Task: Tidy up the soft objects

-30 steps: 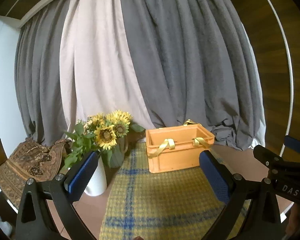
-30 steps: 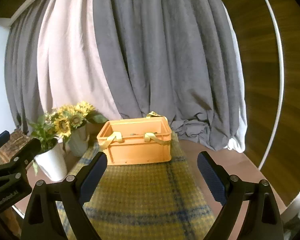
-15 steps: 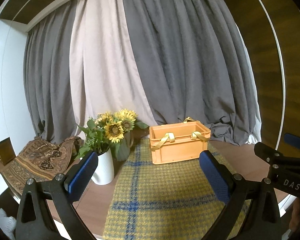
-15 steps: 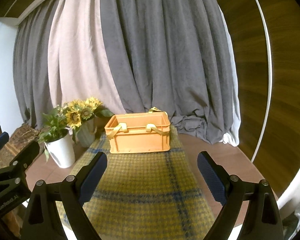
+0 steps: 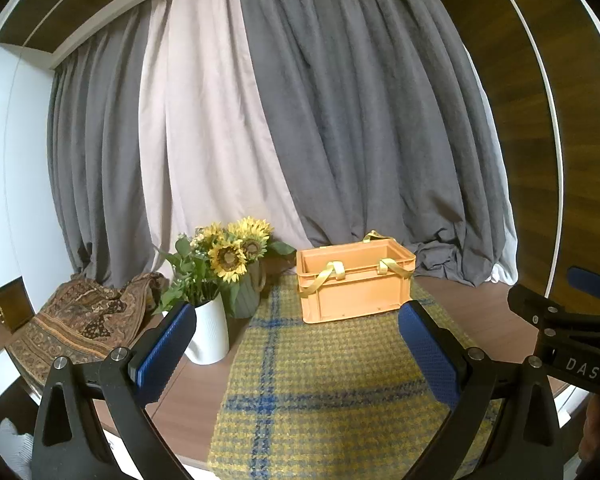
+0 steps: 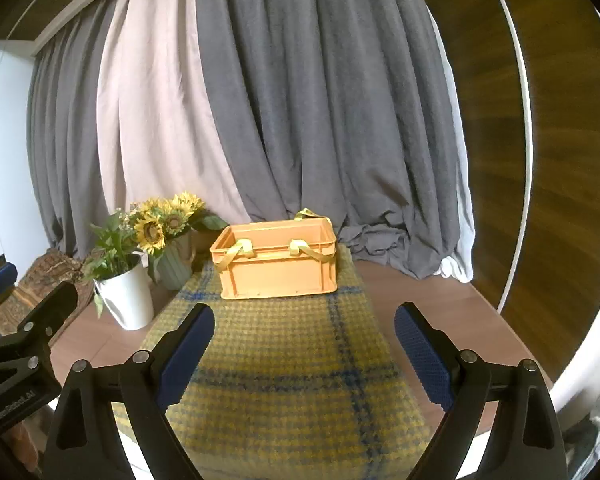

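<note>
An orange plastic crate (image 5: pixel 354 280) (image 6: pixel 278 262) stands at the far end of a yellow-and-blue checked cloth (image 5: pixel 324 384) (image 6: pixel 276 376) on the wooden table. Yellow straps (image 5: pixel 322 278) (image 6: pixel 236 250) hang over its front rim; what lies inside is hidden. My left gripper (image 5: pixel 298 326) is open and empty, held well back from the crate. The right gripper (image 6: pixel 304 326) is open too, nothing between its blue pads (image 6: pixel 420 350). Each gripper shows at the edge of the other's view.
A white pot of sunflowers (image 5: pixel 210 332) (image 6: pixel 128 300) and a green vase (image 5: pixel 250 292) (image 6: pixel 176 266) stand left of the cloth. A brown patterned fabric (image 5: pixel 72 320) lies further left. Grey and beige curtains (image 5: pixel 300 120) hang behind. Bare wood (image 6: pixel 432 296) shows at right.
Both grippers have drawn back from the crate, which looks smaller and farther now. More of the checked cloth and the table's near edge has come into view. Both stay open.
</note>
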A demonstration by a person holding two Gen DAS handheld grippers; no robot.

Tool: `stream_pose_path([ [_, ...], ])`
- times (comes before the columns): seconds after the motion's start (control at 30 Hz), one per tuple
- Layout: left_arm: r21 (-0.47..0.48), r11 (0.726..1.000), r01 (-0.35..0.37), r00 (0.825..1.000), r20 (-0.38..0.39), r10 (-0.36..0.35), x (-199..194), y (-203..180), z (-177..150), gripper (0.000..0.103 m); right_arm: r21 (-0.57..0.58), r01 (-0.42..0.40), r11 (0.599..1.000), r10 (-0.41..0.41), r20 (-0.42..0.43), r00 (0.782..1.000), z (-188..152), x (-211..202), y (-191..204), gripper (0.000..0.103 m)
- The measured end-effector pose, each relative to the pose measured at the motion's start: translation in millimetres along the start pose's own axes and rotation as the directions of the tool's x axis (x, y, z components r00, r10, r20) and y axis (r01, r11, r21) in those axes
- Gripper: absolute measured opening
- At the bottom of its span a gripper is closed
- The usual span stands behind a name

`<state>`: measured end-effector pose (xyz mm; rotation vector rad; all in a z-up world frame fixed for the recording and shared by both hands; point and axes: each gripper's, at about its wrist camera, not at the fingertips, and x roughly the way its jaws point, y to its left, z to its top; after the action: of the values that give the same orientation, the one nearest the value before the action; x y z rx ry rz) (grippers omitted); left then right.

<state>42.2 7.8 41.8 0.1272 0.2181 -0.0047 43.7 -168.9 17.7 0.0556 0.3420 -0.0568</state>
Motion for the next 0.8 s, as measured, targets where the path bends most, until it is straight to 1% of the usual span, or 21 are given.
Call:
stream_pose_path([
  [0.23,0.003,1.0,-0.015,1.0,0.012,0.015,-4.1,-1.5,-0.3,0.103,0.0,0.0,1.0,0.0,0.003,1.0,-0.5,-1.1,0.7,0.093],
  [0.8,-0.007,1.0,-0.011,1.0,0.013,0.011,-8.8,-2.5,2.4,0.103,-0.006,0.005,1.0,-0.005,0.006,1.0,-0.7,-6.4,3.8,0.093],
])
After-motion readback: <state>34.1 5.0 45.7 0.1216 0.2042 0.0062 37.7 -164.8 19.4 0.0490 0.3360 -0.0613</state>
